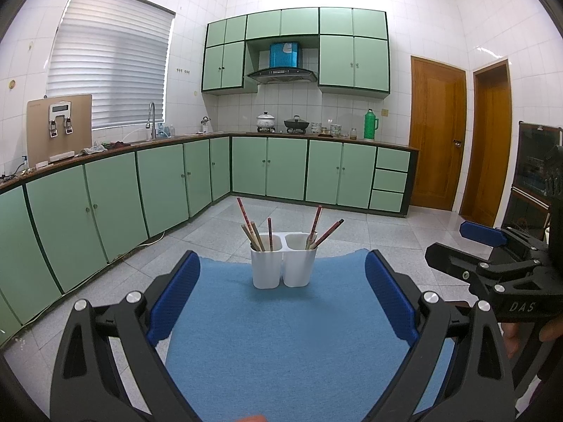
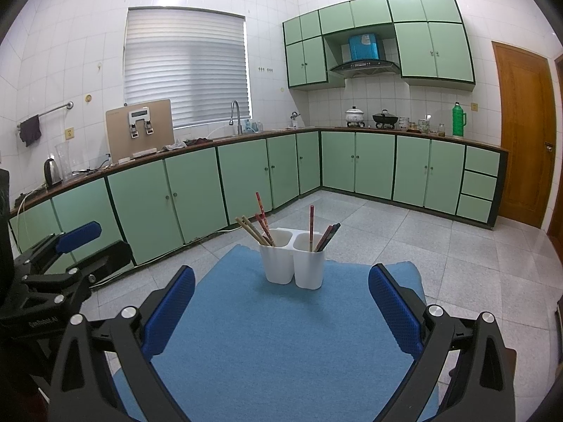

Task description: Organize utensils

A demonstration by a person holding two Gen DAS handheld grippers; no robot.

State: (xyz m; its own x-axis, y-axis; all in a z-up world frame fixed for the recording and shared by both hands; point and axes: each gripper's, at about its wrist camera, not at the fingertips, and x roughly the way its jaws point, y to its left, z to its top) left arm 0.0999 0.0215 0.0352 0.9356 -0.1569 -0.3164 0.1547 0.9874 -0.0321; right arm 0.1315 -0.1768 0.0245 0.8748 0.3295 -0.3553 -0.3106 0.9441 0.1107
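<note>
Home kitchen, green cabinets [image 1: 169,190], range hood [image 1: 283,74], sink faucet [image 2: 235,114]

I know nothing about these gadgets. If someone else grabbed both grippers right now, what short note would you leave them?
Left gripper: open, empty, held back from the holder.
Right gripper: open, empty, also held back.
The white two-cup holder stands at the far end of the blue mat, which has nothing else on it.
Chopsticks stand in both cups: pale and red ones in the left cup, red and dark ones in the right cup.
Done: every chopstick in view is in a cup.
Left: colours look mixed, so sorting may remain; I cannot tell the intended arrangement.
</note>
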